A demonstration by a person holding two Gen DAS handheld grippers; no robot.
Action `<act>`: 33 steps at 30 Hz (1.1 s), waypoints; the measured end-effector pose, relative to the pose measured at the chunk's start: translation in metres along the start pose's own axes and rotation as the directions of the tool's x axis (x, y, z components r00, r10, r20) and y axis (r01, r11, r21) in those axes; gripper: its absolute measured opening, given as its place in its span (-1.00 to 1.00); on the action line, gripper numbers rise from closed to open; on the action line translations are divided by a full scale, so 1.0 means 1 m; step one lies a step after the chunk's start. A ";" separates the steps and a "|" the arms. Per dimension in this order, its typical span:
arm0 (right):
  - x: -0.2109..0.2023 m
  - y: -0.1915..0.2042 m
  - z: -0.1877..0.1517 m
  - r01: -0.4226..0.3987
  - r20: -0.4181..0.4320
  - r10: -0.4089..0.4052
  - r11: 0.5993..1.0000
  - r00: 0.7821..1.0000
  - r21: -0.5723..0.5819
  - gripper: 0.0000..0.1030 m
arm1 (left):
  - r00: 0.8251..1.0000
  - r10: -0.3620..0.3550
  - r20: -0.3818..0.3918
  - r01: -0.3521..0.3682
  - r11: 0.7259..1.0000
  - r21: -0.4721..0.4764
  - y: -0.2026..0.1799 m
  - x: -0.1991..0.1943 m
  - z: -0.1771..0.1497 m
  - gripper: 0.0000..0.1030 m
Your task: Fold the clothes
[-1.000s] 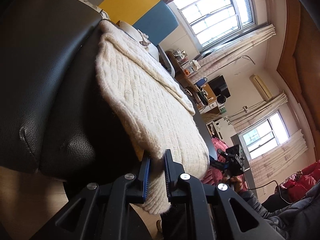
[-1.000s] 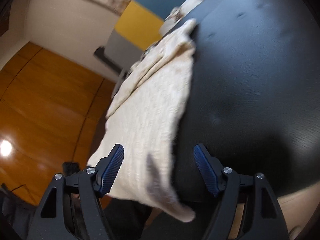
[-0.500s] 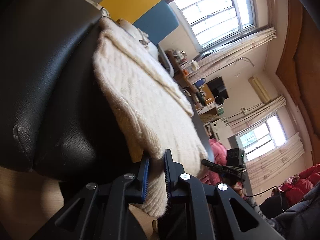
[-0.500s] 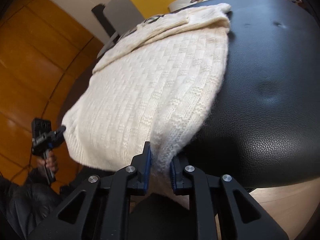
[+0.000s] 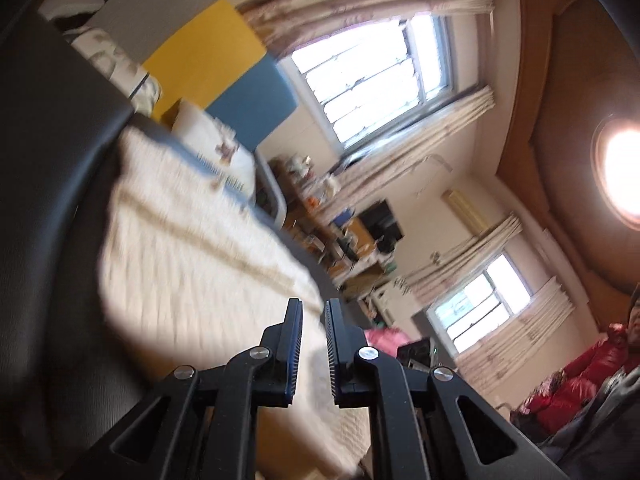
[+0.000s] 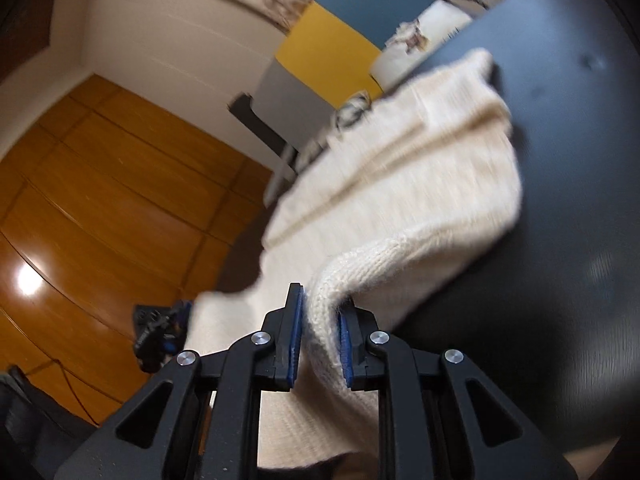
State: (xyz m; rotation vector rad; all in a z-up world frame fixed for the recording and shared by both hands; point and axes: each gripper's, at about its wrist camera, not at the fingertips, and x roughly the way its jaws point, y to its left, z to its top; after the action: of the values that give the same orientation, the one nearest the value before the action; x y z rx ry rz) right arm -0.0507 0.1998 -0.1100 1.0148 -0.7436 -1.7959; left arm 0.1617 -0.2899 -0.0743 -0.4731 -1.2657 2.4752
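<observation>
Item count, both views:
- Cream knit sweater (image 6: pixel 400 184): qty 1.
- Grippers: qty 2, left gripper (image 5: pixel 313 344) and right gripper (image 6: pixel 320 332); 2 fingers ea.
- Black padded surface (image 6: pixel 560 200), right of frame: qty 1.
- Windows, left view: qty 2, upper window (image 5: pixel 372 76) and lower-right window (image 5: pixel 480 300).
- Ceiling lamp (image 5: pixel 622 168), right edge: qty 1.

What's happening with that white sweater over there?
A person is folding a cream knit sweater that lies on a black padded seat, using two hand-held grippers. The right gripper has pinched the hem at one corner, and the left gripper is clamped on the other, both lifting that edge.
</observation>
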 end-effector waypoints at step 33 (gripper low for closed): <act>0.004 -0.038 -0.046 0.094 -0.235 -0.064 0.988 0.970 0.122 0.24 | 0.898 0.339 -0.282 -0.351 0.936 0.007 0.070 -0.045 -0.107 -0.22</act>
State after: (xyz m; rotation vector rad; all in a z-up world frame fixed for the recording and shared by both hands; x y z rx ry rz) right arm -0.0270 0.2086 -0.1649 1.3332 -0.6921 -1.6756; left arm 0.2383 -0.2714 -0.1845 -1.1042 -1.2052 2.5380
